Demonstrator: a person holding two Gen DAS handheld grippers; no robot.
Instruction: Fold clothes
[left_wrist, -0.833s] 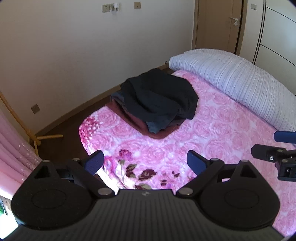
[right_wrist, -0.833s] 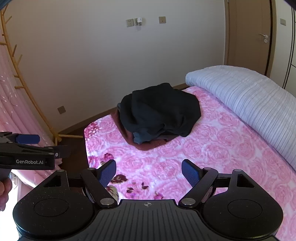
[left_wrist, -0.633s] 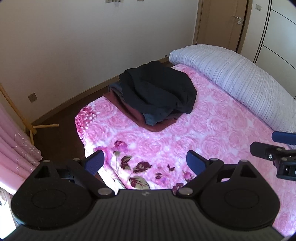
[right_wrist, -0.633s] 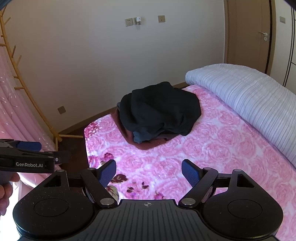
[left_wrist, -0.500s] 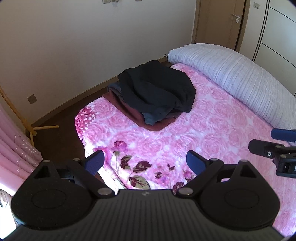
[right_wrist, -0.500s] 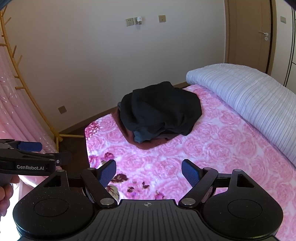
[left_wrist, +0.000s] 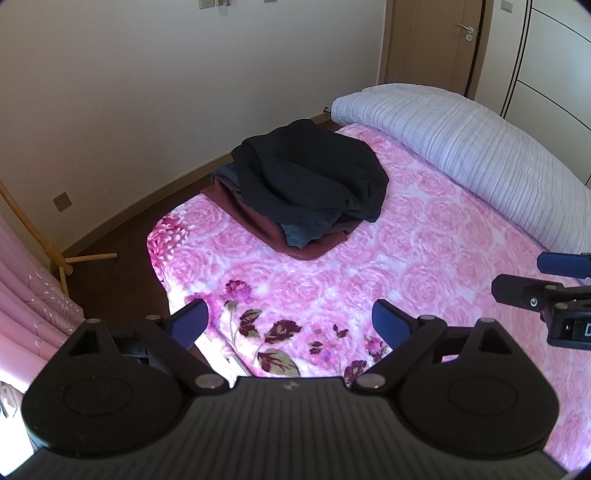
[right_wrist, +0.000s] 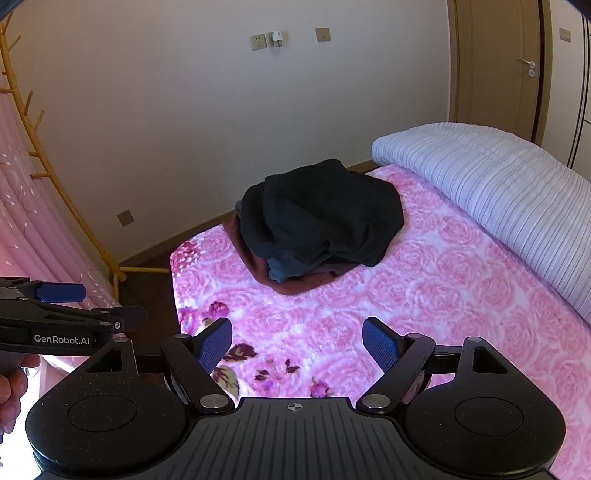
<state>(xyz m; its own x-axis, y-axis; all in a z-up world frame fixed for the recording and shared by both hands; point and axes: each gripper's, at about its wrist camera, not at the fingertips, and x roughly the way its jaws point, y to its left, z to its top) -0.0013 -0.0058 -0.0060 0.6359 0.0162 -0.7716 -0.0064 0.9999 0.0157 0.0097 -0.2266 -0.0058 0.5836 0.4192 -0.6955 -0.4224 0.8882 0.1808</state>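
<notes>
Left wrist view
Our left gripper (left_wrist: 290, 323): we hold it above the near corner of the bed, its blue-padded fingers (left_wrist: 192, 320) spread wide with nothing between them.
Clothes: ahead of our fingers, well apart from them, a heap of clothes (left_wrist: 308, 192) sits on the pink rose blanket (left_wrist: 424, 266). A black garment (left_wrist: 314, 173) lies crumpled on top, a grey-blue piece pokes out below it, and a maroon garment (left_wrist: 258, 218) lies flat underneath.
Beyond the pile: a rolled white striped quilt (left_wrist: 461, 147) runs along the far right side of the bed.
To our right: our right gripper (left_wrist: 546, 286) enters from the edge of the view, level with our fingertips.
To our left: pink curtains (left_wrist: 33, 295) and a wooden stand (left_wrist: 48, 251) on the dark floor.

Right wrist view
Our right gripper (right_wrist: 297, 345): also above the blanket (right_wrist: 443, 295), fingers (right_wrist: 378, 341) wide apart and holding nothing.
Clothes: the same heap (right_wrist: 317, 225) lies straight ahead of us, well apart, untouched.
To our left: our left gripper (right_wrist: 92, 308) reaches in from the side, with part of the hand (right_wrist: 11, 391) that holds it.
Beyond: the quilt (right_wrist: 480, 184) to the right, and a brown door (right_wrist: 495, 62) in the far wall.
</notes>
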